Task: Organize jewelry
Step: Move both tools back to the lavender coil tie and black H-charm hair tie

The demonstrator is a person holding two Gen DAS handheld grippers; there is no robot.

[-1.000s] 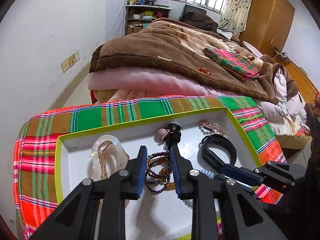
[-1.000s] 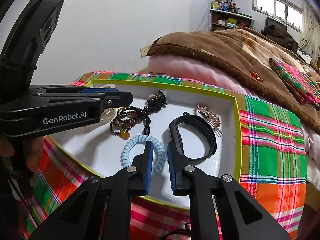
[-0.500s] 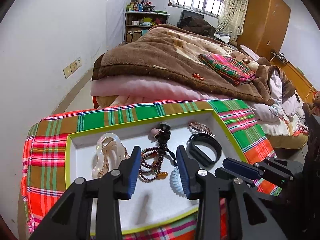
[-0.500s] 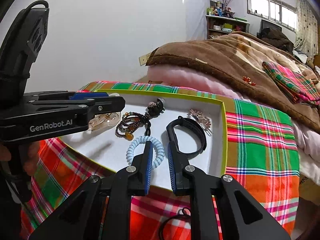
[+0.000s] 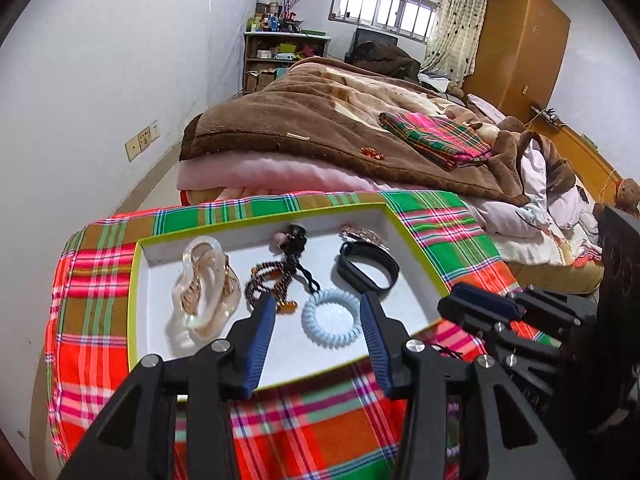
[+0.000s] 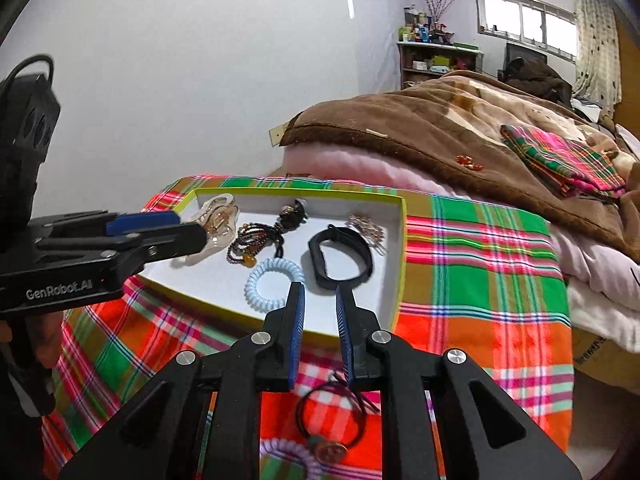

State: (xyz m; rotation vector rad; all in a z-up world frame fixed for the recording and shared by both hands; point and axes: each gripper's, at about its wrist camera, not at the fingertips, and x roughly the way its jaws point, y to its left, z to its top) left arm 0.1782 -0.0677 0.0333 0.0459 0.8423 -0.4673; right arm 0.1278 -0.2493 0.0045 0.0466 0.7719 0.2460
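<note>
Since the earlier frames both tongs have drawn back from the tray (image 5: 138, 280), which now sits farther off. Left gripper (image 5: 318, 316): jaws opening, empty; previously they flanked the bead bracelet (image 5: 266, 280). The pale-blue coil hair tie (image 5: 331, 317) lies in the tray beyond their tips. Right gripper (image 6: 320, 300): narrow gap, released, holding nothing, the black band (image 6: 340, 254) just beyond it.
</note>
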